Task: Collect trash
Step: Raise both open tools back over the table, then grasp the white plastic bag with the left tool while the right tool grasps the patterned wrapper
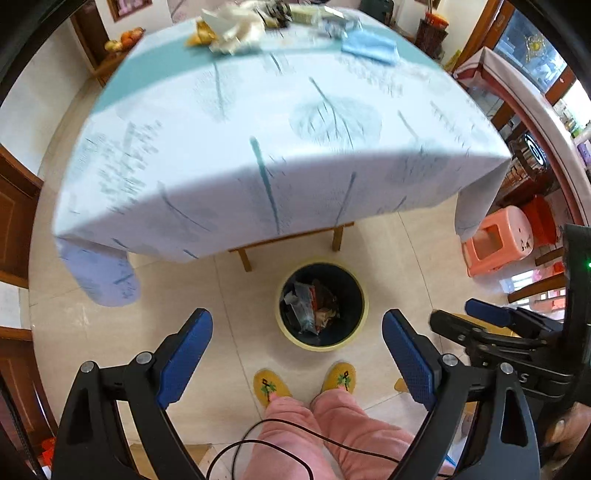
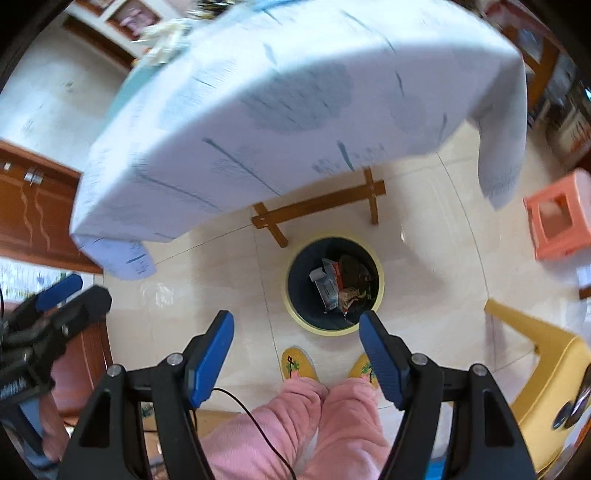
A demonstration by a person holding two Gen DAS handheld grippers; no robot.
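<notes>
A dark bin with a yellow rim (image 1: 354, 334) (image 2: 295, 314) stands on the tiled floor in front of the person's feet, with several wrappers (image 1: 312, 304) (image 2: 338, 284) inside. My left gripper (image 1: 297, 321) hangs high above the floor, pointing down, open, nothing between its blue pads. My right gripper (image 2: 296, 323) is likewise open and empty above the bin; it shows at the right edge of the left wrist view (image 1: 476, 319). More trash (image 1: 236, 26), paper scraps and peels, lies blurred at the table's far end.
The table with a pale leaf-print cloth (image 1: 277, 140) (image 2: 295, 92) fills the upper half of both views. Pink plastic stool (image 1: 498, 240) (image 2: 557, 221) at right, yellow chair (image 2: 546, 369) nearer. Person's pink trousers (image 1: 325, 432) and yellow slippers (image 1: 271, 386) below. A blue cloth (image 1: 369, 46) lies on the table.
</notes>
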